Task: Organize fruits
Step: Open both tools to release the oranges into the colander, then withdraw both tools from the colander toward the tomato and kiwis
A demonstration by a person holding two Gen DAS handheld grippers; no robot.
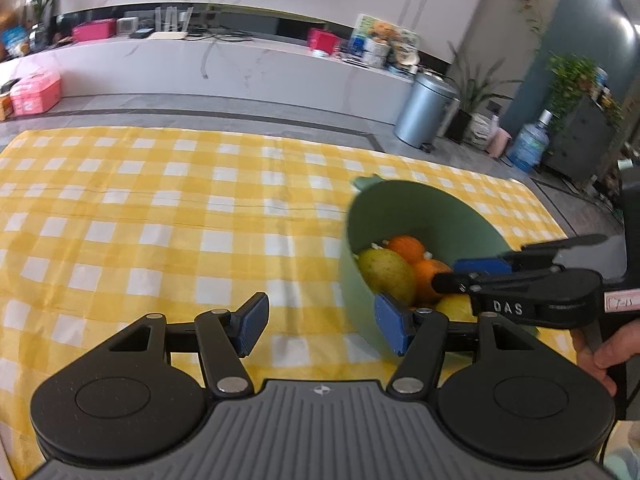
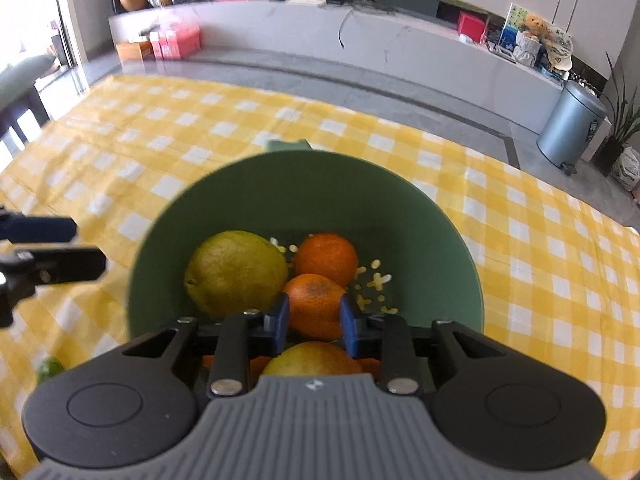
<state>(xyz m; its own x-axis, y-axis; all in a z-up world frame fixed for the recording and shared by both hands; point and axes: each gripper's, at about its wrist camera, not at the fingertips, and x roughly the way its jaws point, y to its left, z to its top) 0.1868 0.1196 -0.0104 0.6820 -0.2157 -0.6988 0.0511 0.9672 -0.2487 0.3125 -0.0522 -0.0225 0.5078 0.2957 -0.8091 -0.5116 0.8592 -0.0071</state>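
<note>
A green bowl (image 2: pixel 304 192) stands on the yellow checked tablecloth (image 2: pixel 160 128). It holds a yellow-green pear (image 2: pixel 234 272), two oranges (image 2: pixel 330 254) and another yellow pear (image 2: pixel 312 360) at the near side. My right gripper (image 2: pixel 313 318) is over the bowl with its blue pads on either side of the nearer orange (image 2: pixel 314 304); whether it grips it I cannot tell. My left gripper (image 1: pixel 322 328) is open and empty, just left of the bowl (image 1: pixel 400 208). The right gripper (image 1: pixel 472 272) shows there over the fruit.
A small green fruit (image 2: pixel 50 366) lies on the cloth left of the bowl. A grey bin (image 2: pixel 570 122) stands on the floor beyond the table. A long white counter (image 1: pixel 200 64) with boxes runs along the back wall.
</note>
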